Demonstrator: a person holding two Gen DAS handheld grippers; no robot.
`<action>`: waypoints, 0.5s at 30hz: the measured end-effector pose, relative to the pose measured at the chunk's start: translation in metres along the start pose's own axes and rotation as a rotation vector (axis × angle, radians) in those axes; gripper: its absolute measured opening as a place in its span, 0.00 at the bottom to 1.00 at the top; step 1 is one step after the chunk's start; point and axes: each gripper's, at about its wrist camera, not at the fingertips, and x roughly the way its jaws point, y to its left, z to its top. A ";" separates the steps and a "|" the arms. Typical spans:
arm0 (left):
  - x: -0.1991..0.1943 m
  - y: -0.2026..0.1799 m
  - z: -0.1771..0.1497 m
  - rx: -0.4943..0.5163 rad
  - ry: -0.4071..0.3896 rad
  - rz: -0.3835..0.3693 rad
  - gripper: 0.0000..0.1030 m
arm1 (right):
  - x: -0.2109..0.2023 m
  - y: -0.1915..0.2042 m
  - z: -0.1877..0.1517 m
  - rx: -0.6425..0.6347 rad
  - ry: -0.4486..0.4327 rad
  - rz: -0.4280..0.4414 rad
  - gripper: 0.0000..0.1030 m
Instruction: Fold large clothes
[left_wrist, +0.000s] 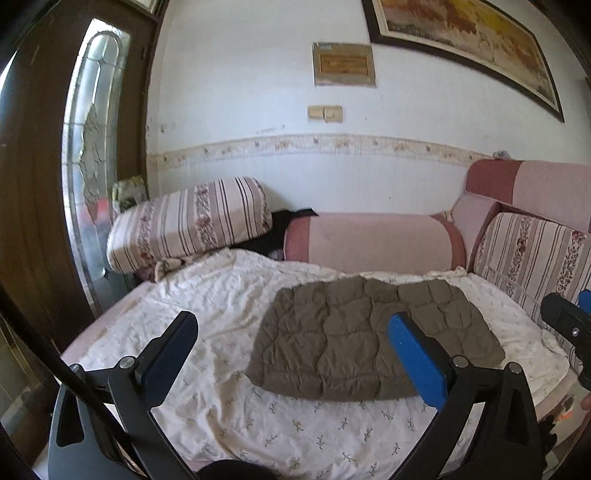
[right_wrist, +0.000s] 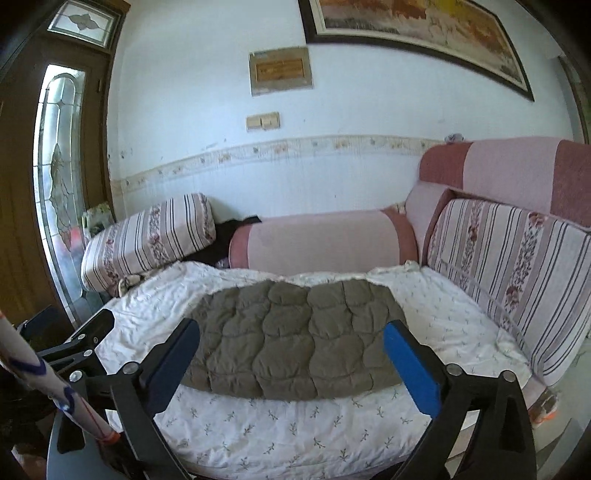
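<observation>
A folded olive-brown quilted garment (left_wrist: 373, 338) lies flat on a white flower-print sheet (left_wrist: 207, 314) over the sofa seat; it also shows in the right wrist view (right_wrist: 291, 336). My left gripper (left_wrist: 291, 325) is open and empty, held back above the sheet, near the garment's near-left side. My right gripper (right_wrist: 291, 332) is open and empty, held back in front of the garment. The right gripper's tip shows at the right edge of the left view (left_wrist: 565, 317). The left gripper shows at the left of the right view (right_wrist: 92, 332).
A striped flowered bolster (left_wrist: 188, 221) and a pink roll cushion (left_wrist: 373, 240) lie along the wall at the back. A striped back cushion (right_wrist: 517, 273) stands at the right. A dark wood door with glass (left_wrist: 92, 147) is at the left.
</observation>
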 end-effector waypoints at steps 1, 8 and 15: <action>-0.004 0.001 0.002 0.004 -0.003 0.014 1.00 | -0.005 0.001 0.002 -0.002 -0.010 -0.005 1.00; -0.016 -0.001 0.006 0.028 0.047 -0.045 1.00 | -0.021 -0.013 0.015 0.042 -0.032 -0.070 1.00; 0.003 0.002 -0.003 0.060 0.100 0.085 1.00 | 0.009 -0.019 0.011 0.079 0.036 -0.082 1.00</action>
